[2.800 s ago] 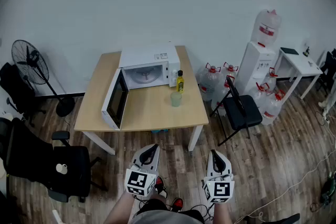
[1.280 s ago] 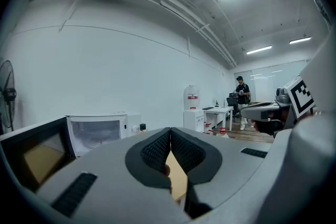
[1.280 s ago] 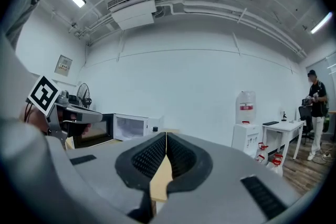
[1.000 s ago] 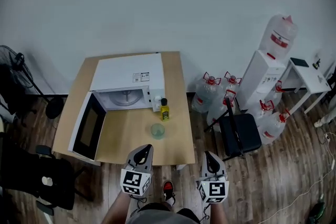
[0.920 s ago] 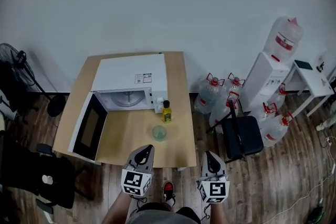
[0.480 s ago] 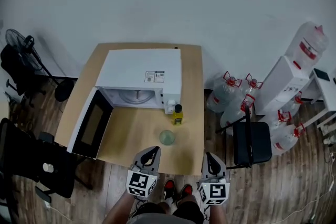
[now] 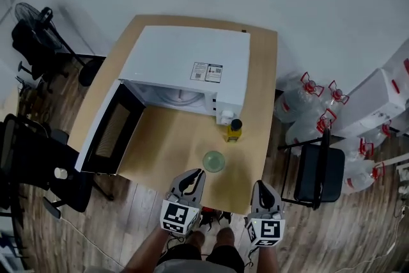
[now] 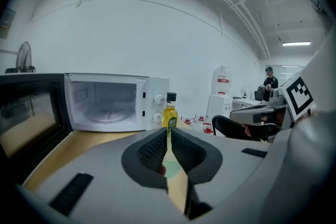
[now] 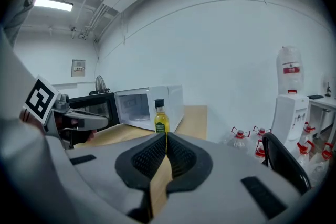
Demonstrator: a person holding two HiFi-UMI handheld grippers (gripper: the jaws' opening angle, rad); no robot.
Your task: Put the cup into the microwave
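A pale green translucent cup (image 7: 214, 161) stands upright on the wooden table (image 7: 160, 150), near its front edge. The white microwave (image 7: 192, 70) sits behind it with its door (image 7: 108, 131) swung open to the left and its cavity empty. My left gripper (image 7: 193, 174) is shut and empty, its tips just short of the cup. In the left gripper view a sliver of the cup (image 8: 171, 168) shows behind the closed jaws of the left gripper (image 8: 168, 144). My right gripper (image 7: 260, 187) hangs over the table's front right edge, shut and empty, and the right gripper view shows the right gripper (image 9: 166, 147) the same.
A yellow oil bottle (image 7: 233, 131) with a black cap stands between the cup and the microwave's knobs. A black chair (image 7: 319, 172) and water jugs (image 7: 307, 96) are right of the table. An office chair (image 7: 38, 166) and a fan (image 7: 35, 16) are on the left.
The table and microwave have grown larger and nearer in the head view. Both grippers have come forward and down to the table's front edge, so the cup now sits right ahead of the left one.
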